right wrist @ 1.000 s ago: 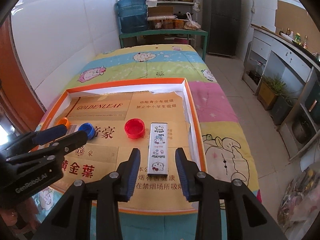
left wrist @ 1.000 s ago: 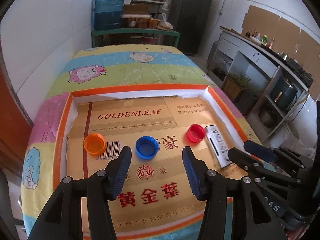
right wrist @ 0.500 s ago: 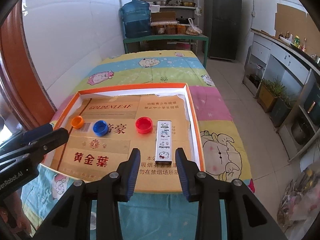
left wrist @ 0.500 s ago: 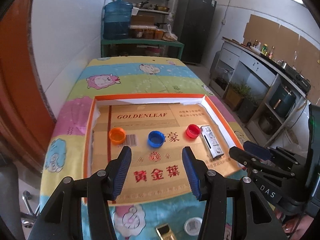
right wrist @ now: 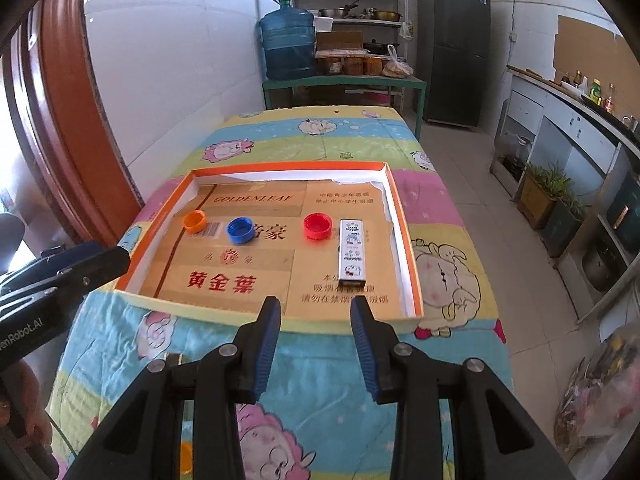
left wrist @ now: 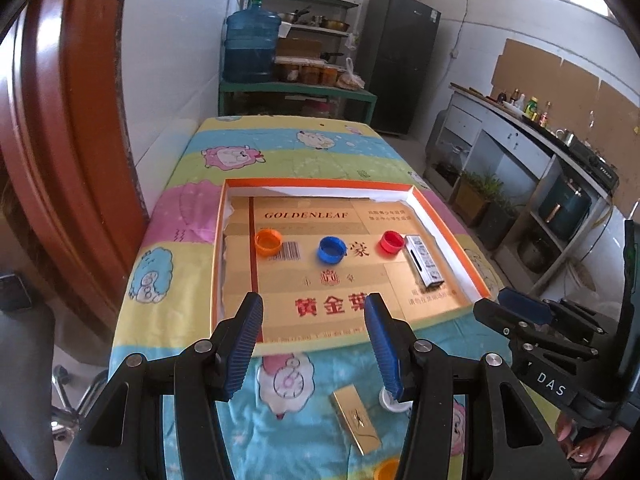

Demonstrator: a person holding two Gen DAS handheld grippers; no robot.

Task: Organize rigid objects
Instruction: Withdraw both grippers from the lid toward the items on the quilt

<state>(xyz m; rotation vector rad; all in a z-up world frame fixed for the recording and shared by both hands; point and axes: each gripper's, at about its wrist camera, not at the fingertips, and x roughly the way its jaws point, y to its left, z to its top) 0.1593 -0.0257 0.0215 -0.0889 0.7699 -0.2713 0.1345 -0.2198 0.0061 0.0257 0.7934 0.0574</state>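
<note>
1. The tray (left wrist: 448, 236) lies in the middle of both frames on the bench (left wrist: 280, 148). It holds an orange cap (left wrist: 268, 242), a blue cap (left wrist: 331, 249), a red cap (left wrist: 391, 241) and a white box (left wrist: 424, 259), set in a row from left to right.

2. Both claws are open and grip nothing. The left claw (left wrist: 313, 346) stands wider than the right claw (right wrist: 316, 346).

3. Loose things lie outside the tray, low in the left view: a gold box (left wrist: 355, 418), a white cap (left wrist: 390, 400) partly hidden behind the right finger of the left claw, and one more orange cap (left wrist: 387, 470) at the bottom edge.

4. The gold box lies just below and right of the left claw. Its long axis runs from upper left to lower right in the frame. The left claw seems nearer to it; in the right view this box is almost fully hidden, so I am not sure.

5. Compared with one second ago, both claws have drawn back and a little up. The tray looks smaller, and the loose things have come into view. Nothing in the tray has moved.
</note>
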